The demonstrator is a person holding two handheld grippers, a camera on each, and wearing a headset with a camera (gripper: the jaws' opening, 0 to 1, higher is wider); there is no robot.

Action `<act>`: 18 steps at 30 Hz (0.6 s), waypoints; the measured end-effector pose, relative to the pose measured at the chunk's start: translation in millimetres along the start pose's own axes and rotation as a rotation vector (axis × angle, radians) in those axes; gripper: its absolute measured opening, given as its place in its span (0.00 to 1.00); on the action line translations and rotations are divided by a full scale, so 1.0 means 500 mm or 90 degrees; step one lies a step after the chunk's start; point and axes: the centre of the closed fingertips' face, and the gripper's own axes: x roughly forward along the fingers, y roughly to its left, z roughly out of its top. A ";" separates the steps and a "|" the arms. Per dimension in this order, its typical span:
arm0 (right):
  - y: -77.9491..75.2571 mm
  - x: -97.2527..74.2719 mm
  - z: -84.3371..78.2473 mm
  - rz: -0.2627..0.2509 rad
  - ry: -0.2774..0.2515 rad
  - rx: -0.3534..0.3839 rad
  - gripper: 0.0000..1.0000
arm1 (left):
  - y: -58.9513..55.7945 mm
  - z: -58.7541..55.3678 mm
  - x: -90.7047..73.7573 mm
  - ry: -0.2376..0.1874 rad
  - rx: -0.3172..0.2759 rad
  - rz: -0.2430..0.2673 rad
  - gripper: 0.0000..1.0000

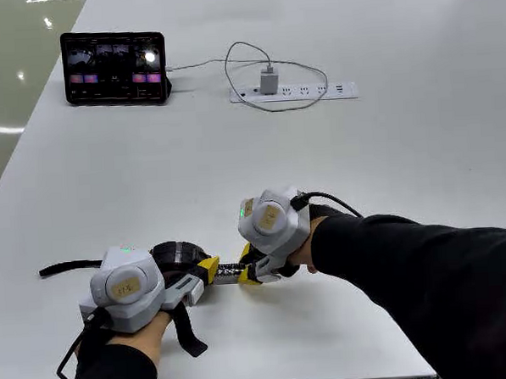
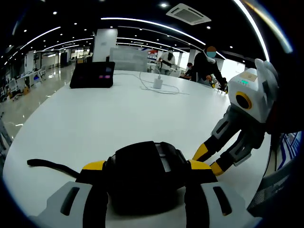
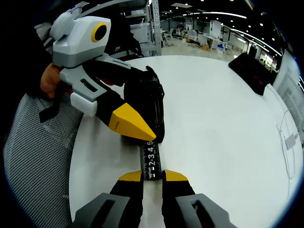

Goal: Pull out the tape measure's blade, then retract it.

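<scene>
Low at the near edge of a wide white table [image 1: 361, 150], a person held a claw in each hand, and the tape measure [image 1: 176, 253] lay between them. The left claw [image 2: 147, 165] was closed on the tape measure's round black case. In the left gripper view its two yellow-tipped jaws pressed against opposite sides of the case, which rested on the table. A black strap [image 1: 66, 268] trailed from the case across the table toward the person's left.

The right claw [image 3: 153, 176] sat just beside the case, facing it. Its jaws were nearly together and pinched the free end of the blade [image 3: 151, 159]. In the right gripper view the yellow tips met on either side of the narrow strip, and the printed numbers two to five were readable between the claw and the case mouth.

Only a short stretch of blade was out, and the two claws were close together. Judging from that, the pull-out had barely begun. Most of the draw remained, and the whole retraction after it. Both grips looked firm enough for the right hand to carry the blade away from the case.

Far across the table stood a dark tablet [image 1: 115, 68]. To its right were a white power strip [image 1: 294, 91] and a looping cable [image 1: 230, 68], all well apart from the work.
</scene>
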 end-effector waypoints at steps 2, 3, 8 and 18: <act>0.000 0.003 0.004 0.000 -0.003 0.002 0.11 | 0.000 0.000 0.000 0.000 -0.001 0.000 0.60; 0.001 0.005 0.005 0.000 -0.003 0.003 0.11 | 0.000 0.000 0.000 0.000 -0.001 0.000 0.60; 0.002 0.011 0.011 0.001 -0.009 0.003 0.11 | 0.001 0.000 0.000 0.000 -0.001 -0.001 0.60; 0.003 0.020 0.025 -0.002 -0.020 0.004 0.11 | 0.002 0.000 0.000 -0.001 -0.002 0.000 0.60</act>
